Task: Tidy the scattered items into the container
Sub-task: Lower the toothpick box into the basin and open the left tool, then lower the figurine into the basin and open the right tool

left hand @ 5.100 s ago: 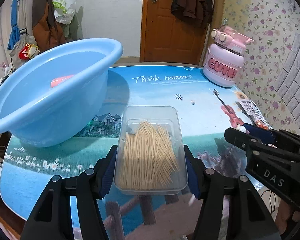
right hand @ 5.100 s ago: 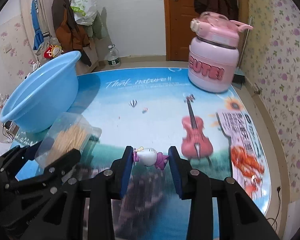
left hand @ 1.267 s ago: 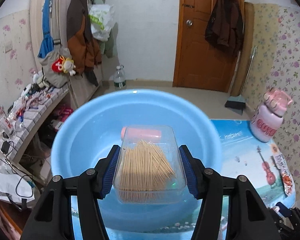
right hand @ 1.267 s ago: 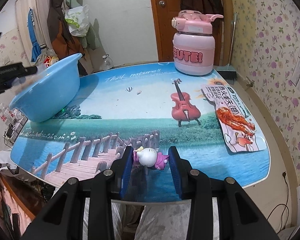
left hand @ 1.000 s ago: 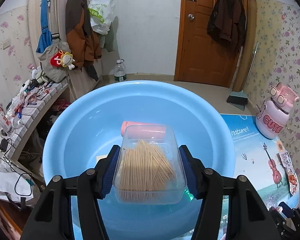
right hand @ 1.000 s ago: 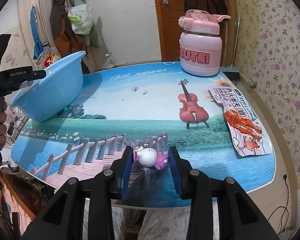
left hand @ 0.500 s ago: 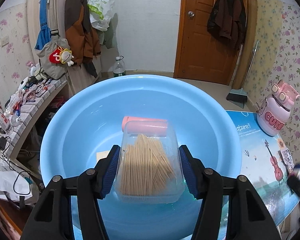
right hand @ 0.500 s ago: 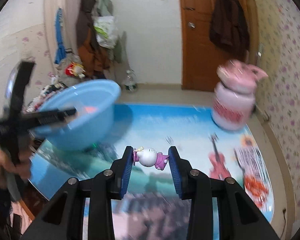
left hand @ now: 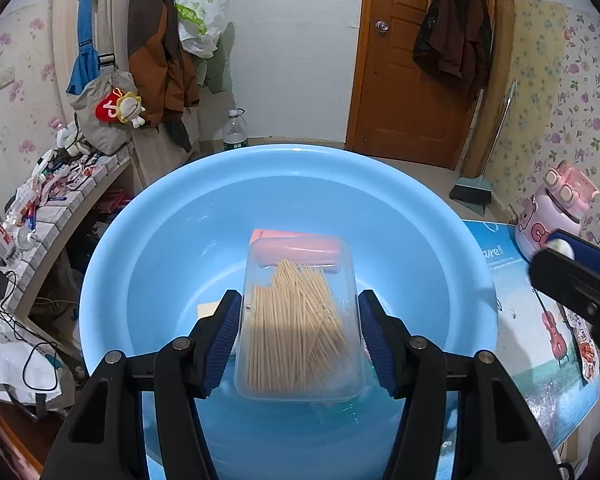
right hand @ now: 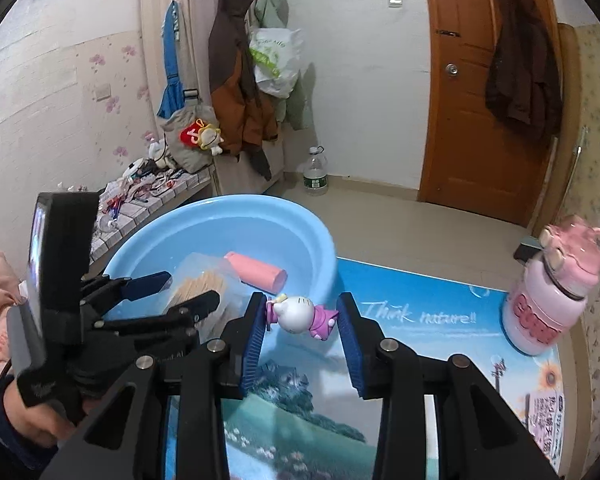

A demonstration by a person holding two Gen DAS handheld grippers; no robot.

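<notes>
Left gripper [left hand: 298, 334] is clamping a clear plastic toothpick box [left hand: 298, 320], blue pads pressing on both long sides. It is holding the box over the inside of the blue plastic basin [left hand: 172, 248], tilted nose-down toward the basin floor. Toothpicks are lying lengthwise inside, mostly bunched at the near end. Cannot tell whether the box is touching the basin floor.

Already sitting in the basin: a pink cylindrical item [left hand: 300, 246], lying on its side just beyond the far end of the box, and a flat tan piece [left hand: 209, 312] showing left of the box, mostly hidden by the left finger.

Right gripper [right hand: 302, 330] is gripping a small white cat figurine in a purple dress [right hand: 300, 314], held sideways between the pads, head toward the left pad, feet toward the right. It is hovering above the table [right hand: 420, 344] just beside the near right rim of the basin, not over it. In the left wrist view the right gripper is entering at the right edge.

Basin is sitting on the left end of the table, on the landscape-print cover. A pink "CUTE" water jug [right hand: 552, 292] is standing upright at the far right corner, well apart from the basin. A printed snack packet [right hand: 544, 416] is lying flat near the right edge.

A person's hand [right hand: 20, 412] in a dark sleeve is holding the left gripper's handle.
</notes>
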